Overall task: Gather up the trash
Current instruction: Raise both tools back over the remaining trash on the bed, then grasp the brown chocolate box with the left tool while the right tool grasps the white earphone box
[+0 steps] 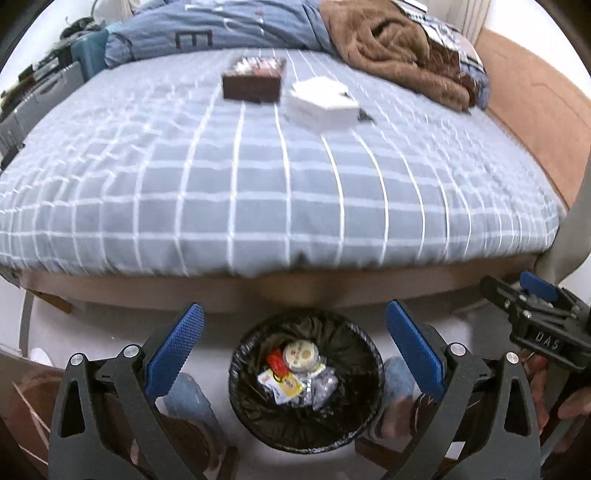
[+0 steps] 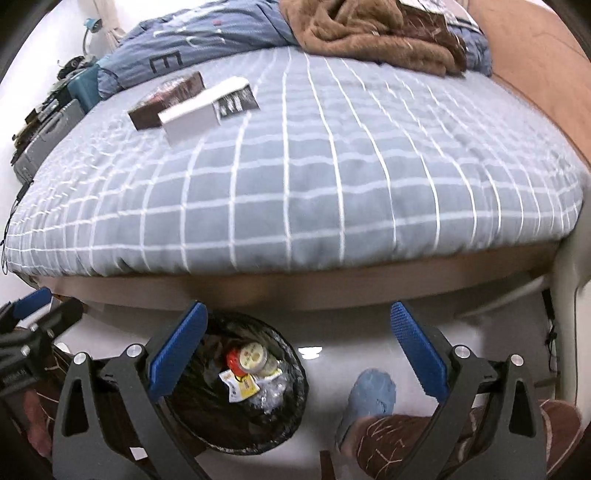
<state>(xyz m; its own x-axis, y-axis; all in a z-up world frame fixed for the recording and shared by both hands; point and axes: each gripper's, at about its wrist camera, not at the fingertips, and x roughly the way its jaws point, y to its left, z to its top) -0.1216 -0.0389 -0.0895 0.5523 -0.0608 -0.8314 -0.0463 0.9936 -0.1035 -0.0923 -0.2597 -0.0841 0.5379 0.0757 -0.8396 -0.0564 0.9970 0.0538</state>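
Observation:
A round bin with a black liner (image 1: 360, 417) (image 2: 291, 417) stands on the white floor at the foot of the bed. Several pieces of trash (image 1: 295, 371) (image 2: 251, 373) lie in it: a round lid, a red item, crumpled wrappers. My left gripper (image 1: 294, 349) hangs open above the bin, nothing between its blue pads. My right gripper (image 2: 297, 349) is open too, to the right of the bin, empty. On the bed lie a brown box (image 1: 253, 79) (image 2: 166, 99) and a white box (image 1: 323, 101) (image 2: 207, 109), side by side.
The bed (image 1: 258, 192) (image 2: 314, 184) has a grey checked sheet, with a brown blanket (image 1: 399, 55) and blue pillow (image 1: 207, 33) at its far end. A person's blue slippers (image 1: 188, 398) (image 2: 369, 398) stand either side of the bin. Clutter sits left of the bed.

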